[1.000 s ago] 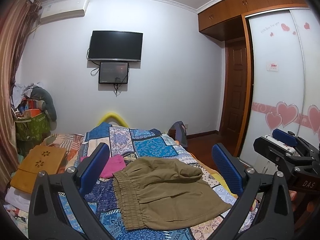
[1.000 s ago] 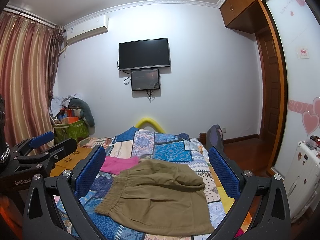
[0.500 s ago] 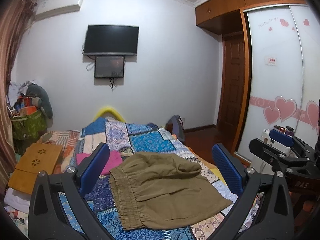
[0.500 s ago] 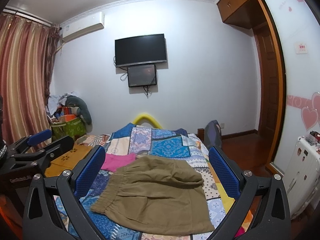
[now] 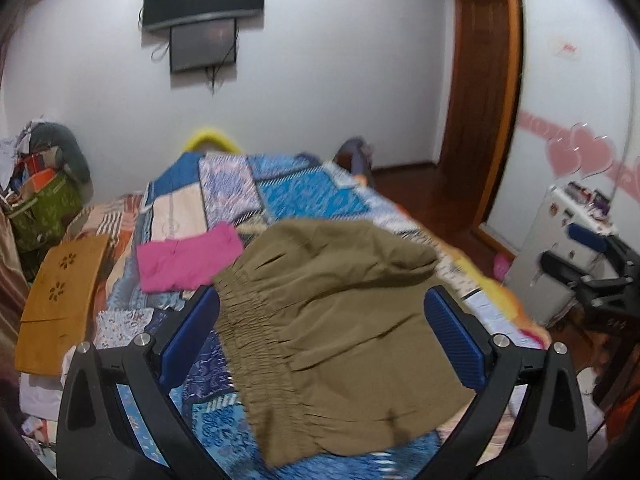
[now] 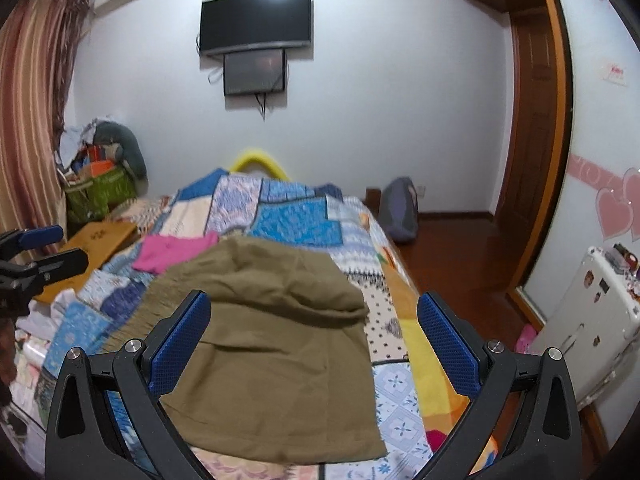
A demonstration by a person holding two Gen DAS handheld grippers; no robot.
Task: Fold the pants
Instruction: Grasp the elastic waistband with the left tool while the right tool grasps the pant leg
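Pants [image 5: 344, 336] are looming larger in left wrist view vs 1 s ago: left gripper [image 5: 320, 332] is tipping down and closing in, jaws wide apart, gripping nothing. Elastic waistband [image 5: 256, 352] is lying at 7 o'clock, pink cloth [image 5: 188, 258] just beyond at 10. Approach, I judge, no grasp yet.

Right wrist view: right gripper [image 6: 314, 346] is also dropping nearer, jaws apart, empty. Pants' hem edge is sitting at 5 o'clock, bed [image 6: 404, 384] edge close at 3, so room is opening mostly toward 12.

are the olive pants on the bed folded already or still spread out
Partly folded. The olive pants lie doubled over on the quilt, a layer draped over their far part, elastic waistband showing at left. Neither claw touches them.
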